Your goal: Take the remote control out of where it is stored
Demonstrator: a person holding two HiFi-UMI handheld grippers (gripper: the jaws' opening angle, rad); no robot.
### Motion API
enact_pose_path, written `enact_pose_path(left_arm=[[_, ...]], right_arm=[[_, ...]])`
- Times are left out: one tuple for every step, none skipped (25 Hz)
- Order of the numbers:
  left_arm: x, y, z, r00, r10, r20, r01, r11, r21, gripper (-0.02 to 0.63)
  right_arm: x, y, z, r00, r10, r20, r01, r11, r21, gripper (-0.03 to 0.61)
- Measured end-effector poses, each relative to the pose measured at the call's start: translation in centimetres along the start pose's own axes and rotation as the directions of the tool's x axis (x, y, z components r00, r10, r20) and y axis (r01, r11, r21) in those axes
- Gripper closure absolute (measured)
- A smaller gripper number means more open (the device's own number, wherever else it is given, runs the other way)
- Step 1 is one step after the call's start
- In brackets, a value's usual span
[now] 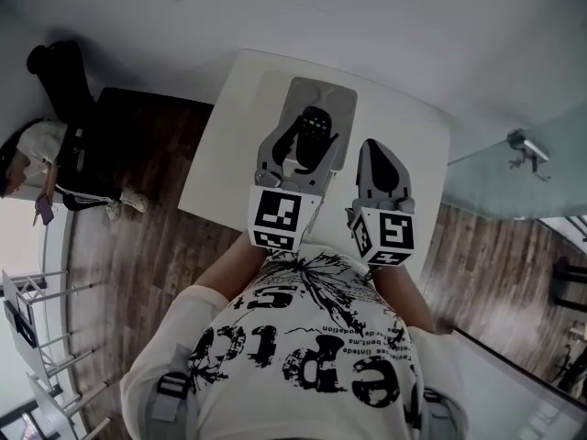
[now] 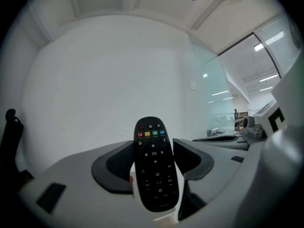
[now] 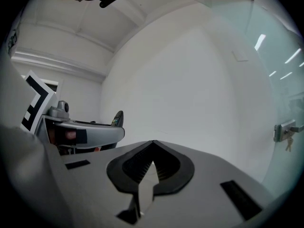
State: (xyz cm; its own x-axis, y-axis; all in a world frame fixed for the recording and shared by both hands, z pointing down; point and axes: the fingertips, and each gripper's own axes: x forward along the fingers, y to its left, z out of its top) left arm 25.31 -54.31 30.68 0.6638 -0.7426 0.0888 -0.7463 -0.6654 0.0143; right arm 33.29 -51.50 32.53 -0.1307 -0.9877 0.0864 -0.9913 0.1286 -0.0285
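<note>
Beneath left claw [image 1: 304,137] and right claw [image 1: 372,147]: white table [image 1: 220,159]. Around it, wooden floor [image 1: 138,241]. Well left of left claw: person [image 1: 57,154], pale top. Right of right claw: glass partition [image 1: 495,180], handle with keys [image 3: 285,129] fitted.

Looks an office: glass partition [image 2: 209,96] (strip lights [image 2: 269,77] beyond), white table [image 1: 220,145], wood floor [image 1: 138,246].

The remote control [image 2: 154,175] is smooth black plastic, the left tool [image 2: 154,148] matt grey plastic with ribbed black pads [image 2: 118,163], the counter [image 1: 229,136] smooth white, the floor [image 1: 138,246] wood.
</note>
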Motion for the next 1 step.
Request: enact_pose_path(left_arm=[[-0.06, 0.07, -0.08, 1.0, 0.002, -0.001, -0.002, 1.0, -0.001, 0.347]], right_arm=[[-0.01, 0.07, 0.02, 1.0, 0.002, 0.002, -0.002, 1.0, -0.001, 0.584]])
